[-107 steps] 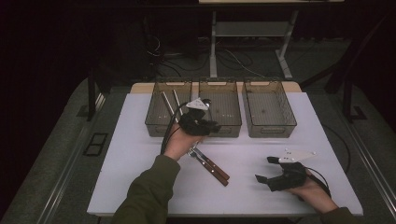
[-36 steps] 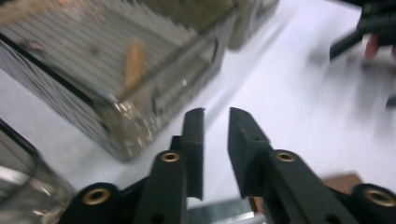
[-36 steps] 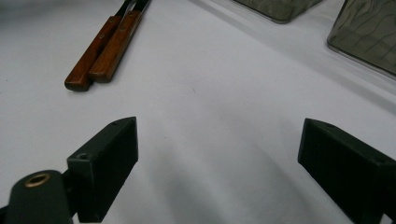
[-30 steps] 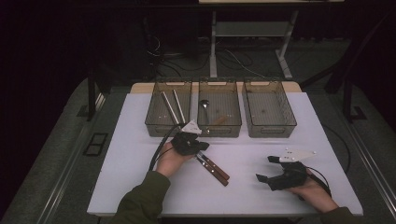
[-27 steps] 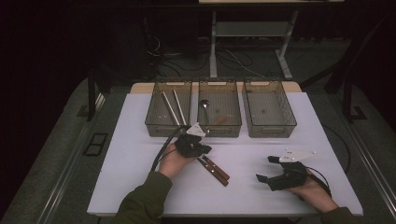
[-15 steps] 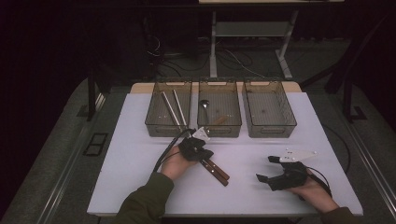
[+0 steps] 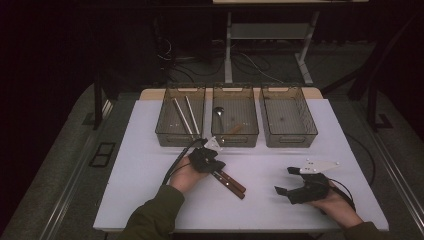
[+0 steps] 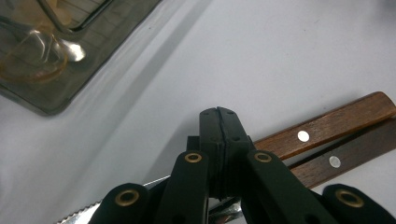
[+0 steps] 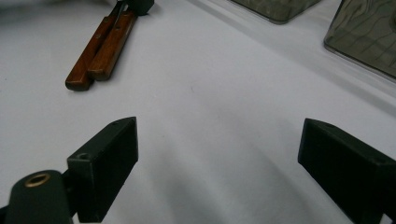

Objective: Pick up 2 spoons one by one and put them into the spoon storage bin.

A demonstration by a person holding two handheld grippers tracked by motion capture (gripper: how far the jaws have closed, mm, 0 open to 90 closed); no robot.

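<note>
High view puts L gripper [image 7: 210, 161] over two wood-handled knives [image 7: 231, 182] on white table [image 7: 150, 165] near middle bin [image 7: 235, 120]; left gripper view adds jaws pressed together w/ nothing between, serrated blade [image 8: 79, 215] beneath; R gripper [image 7: 287, 184] jaws apart, empty.

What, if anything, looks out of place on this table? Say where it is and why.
Two wooden-handled knives lie loose on the white table, side by side, while the other cutlery sits in the trays. The left gripper, jaws shut, is over their blades. Nothing looks spilled or damaged.
</note>
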